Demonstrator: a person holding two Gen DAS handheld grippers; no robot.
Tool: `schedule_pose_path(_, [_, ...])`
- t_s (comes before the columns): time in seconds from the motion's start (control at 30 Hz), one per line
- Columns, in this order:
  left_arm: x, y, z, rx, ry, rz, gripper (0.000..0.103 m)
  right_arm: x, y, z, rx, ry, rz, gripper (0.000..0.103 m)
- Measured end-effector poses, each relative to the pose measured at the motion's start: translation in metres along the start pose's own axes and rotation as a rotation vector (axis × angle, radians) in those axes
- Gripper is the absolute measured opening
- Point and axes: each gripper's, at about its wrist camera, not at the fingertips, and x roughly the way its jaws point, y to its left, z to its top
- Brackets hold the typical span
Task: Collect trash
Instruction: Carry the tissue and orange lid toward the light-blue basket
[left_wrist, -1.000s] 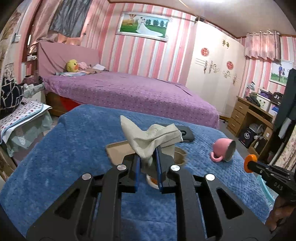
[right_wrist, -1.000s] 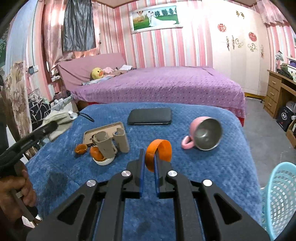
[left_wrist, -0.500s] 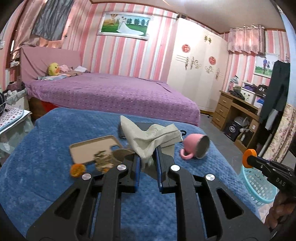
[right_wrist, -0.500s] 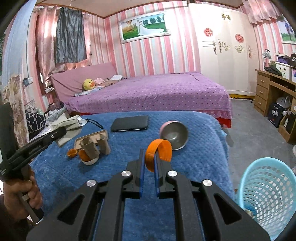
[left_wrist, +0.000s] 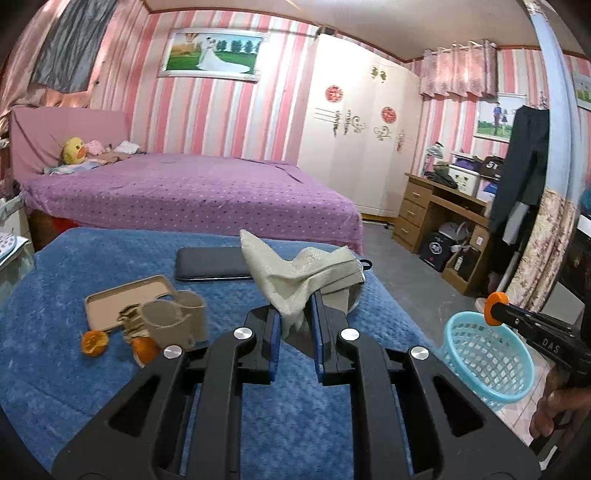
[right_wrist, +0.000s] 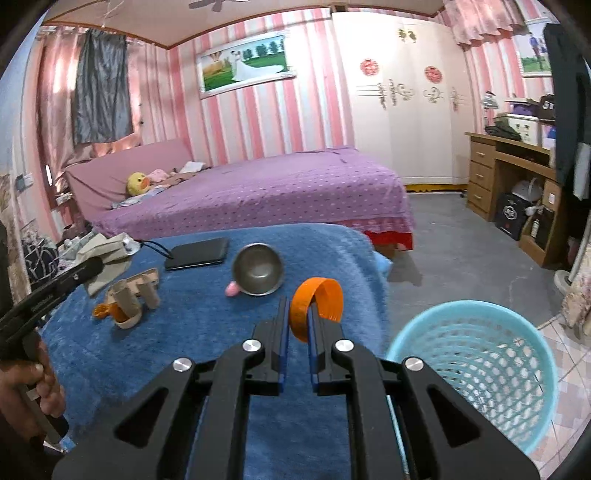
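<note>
Blue-covered tabletop (right_wrist: 177, 332) in front of me, purple bed (right_wrist: 295, 184) behind it. Blue basket (right_wrist: 476, 365) on the floor just off the tabletop's right edge. On the tabletop: phone (right_wrist: 197, 253), pink mug (right_wrist: 258, 269) on its side, beige tray (left_wrist: 122, 302), cardboard tubes (right_wrist: 131, 295), orange peel (left_wrist: 95, 338). My left gripper (left_wrist: 293, 332) has jaws narrow, clamped on a crumpled beige mask (left_wrist: 299, 277), held up over the tabletop. My right gripper (right_wrist: 297, 332) has jaws closed tight on an orange ring (right_wrist: 314, 306), above the tabletop's right edge, near the basket.
</note>
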Motion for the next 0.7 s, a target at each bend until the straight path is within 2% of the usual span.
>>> schedule_pose_path(0.17, [0.007,-0.029,-0.003,0.015,0.019,-0.075,0.013,-0.015,-0.027,0.002,0.02,-0.034,-0.044,0.009])
schedule_pose_path(0.43, [0.024,-0.104,-0.007,0.102,0.036,-0.181,0.013,-0.033,-0.083,-0.003,0.107,-0.049,-0.128,0.009])
schedule_pose_path(0.7, [0.055,-0.171,-0.024,0.148,0.105,-0.27,0.013,-0.042,-0.128,-0.009,0.176,-0.06,-0.176,0.009])
